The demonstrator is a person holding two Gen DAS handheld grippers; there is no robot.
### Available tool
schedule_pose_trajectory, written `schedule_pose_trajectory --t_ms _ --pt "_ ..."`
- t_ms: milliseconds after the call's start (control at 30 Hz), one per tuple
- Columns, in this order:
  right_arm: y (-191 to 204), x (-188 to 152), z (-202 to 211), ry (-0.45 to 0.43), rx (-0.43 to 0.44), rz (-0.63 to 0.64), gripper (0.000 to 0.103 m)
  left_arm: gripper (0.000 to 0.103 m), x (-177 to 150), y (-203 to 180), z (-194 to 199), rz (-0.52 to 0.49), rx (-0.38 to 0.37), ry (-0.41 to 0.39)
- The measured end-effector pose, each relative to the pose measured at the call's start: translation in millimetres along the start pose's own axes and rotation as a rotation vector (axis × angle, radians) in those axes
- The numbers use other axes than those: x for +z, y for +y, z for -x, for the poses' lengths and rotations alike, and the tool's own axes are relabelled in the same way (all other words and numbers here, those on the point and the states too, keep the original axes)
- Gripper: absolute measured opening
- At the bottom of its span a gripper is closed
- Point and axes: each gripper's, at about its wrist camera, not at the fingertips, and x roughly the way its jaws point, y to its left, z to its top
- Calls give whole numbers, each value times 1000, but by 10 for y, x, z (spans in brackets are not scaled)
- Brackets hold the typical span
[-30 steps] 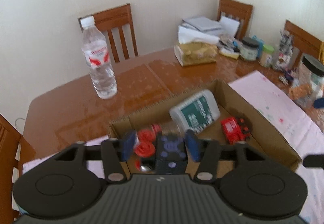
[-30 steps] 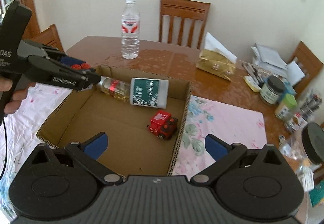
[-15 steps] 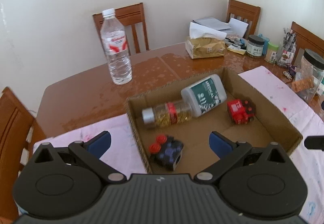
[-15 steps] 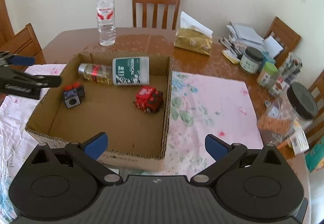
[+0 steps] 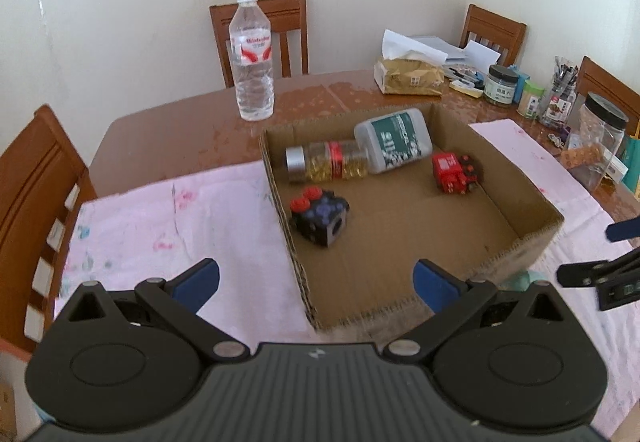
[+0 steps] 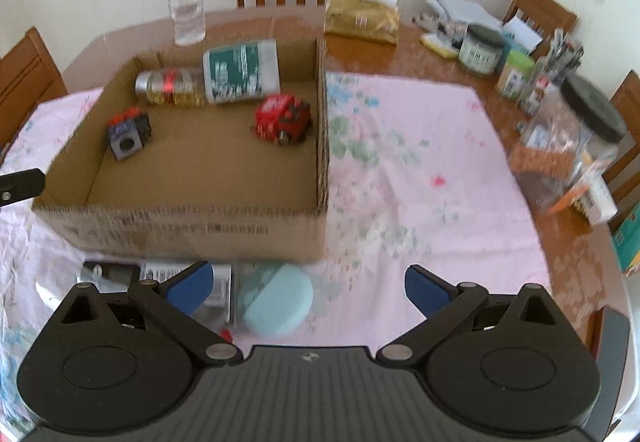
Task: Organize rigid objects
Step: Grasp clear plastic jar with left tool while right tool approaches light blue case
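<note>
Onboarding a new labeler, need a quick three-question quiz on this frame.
1. True or false: the red toy truck lies outside the cardboard box.
2. Which lies in front of the box, on the pink cloth? A) round pale-blue case B) water bottle C) tissue pack
3. How many items are in the box?

Key: 1 false. 2 A. 3 four: truck, black cube toy, capsule bottle, green-labelled bottle.
</note>
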Motion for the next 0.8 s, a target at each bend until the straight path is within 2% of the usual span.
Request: schedule_pose_trajectory --t_ms 133,333,533,800 --pt "-26 -49 -166 26 27 -18 103 102 -123 -70 32 36 8 32" --pt "-28 -14 -490 47 18 -49 103 102 -255 -192 104 66 41 56" --pt "-14 -24 -686 48 12 -92 103 102 -308 -351 135 45 73 75" --pt "-136 -110 -694 65 26 -82 103 102 -344 -583 100 -4 40 97"
